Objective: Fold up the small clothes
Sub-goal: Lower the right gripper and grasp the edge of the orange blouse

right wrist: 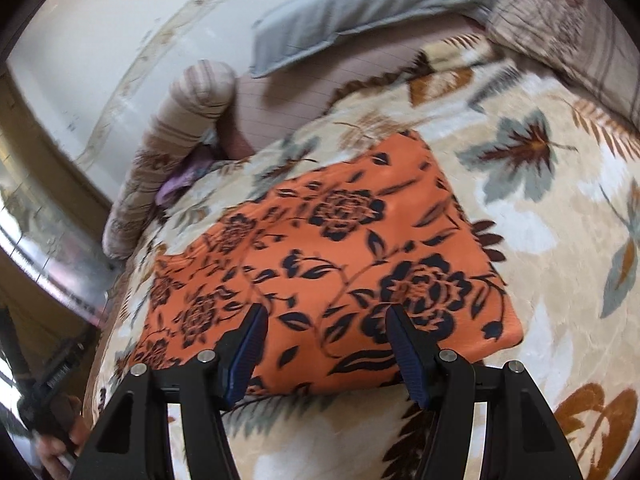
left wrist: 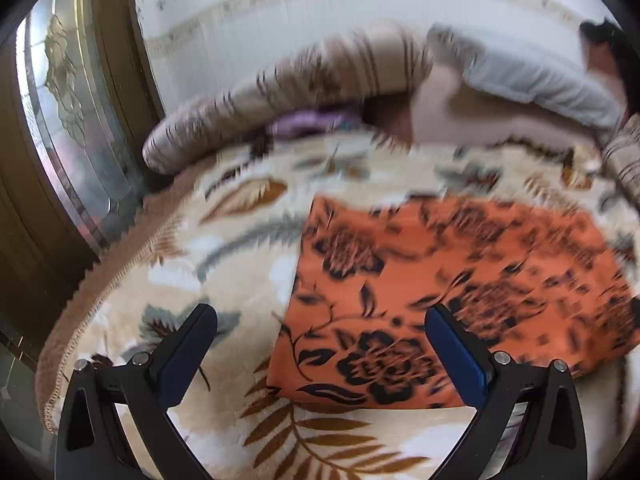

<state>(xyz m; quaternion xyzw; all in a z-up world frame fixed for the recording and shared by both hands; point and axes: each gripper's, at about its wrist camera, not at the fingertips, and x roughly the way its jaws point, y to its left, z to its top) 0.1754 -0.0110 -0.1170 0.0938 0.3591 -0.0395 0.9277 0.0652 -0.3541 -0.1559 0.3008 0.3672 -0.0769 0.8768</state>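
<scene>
While both sets of jaws are standing apart with nothing between the pads, the left gripper (left wrist: 320, 320) is hovering over the near-left corner of the orange floral cloth (left wrist: 448, 284) — one finger above the cloth, the other above bare blanket. The right gripper (right wrist: 326, 322) is hanging over the cloth's near edge, both fingers (right wrist: 408, 356) framing orange fabric, jaws narrower than the left's. No contact that I can see in either view.

The cloth is lying flat on the bed as a rough rectangle, black flower print facing up, edges mostly straight. It is sitting on a cream leaf-pattern blanket (right wrist: 540, 240) that is covering the bed.

Further out: a striped beige bolster (left wrist: 288, 92) is running along the far-left edge of the bed, with a bit of purple fabric (left wrist: 304, 124) tucked beside it. A grey pillow (right wrist: 360, 4) is lying against the white wall (left wrist: 280, 4) at the far side, and a patterned beige pillow (right wrist: 568, 32) is sitting at the far right. A brown-framed glass door (left wrist: 60, 120) is showing to the left. In the right wrist view a hand (right wrist: 60, 444) is showing at the lower left corner, gripping a dark handle. Left view is motion-blurred.
</scene>
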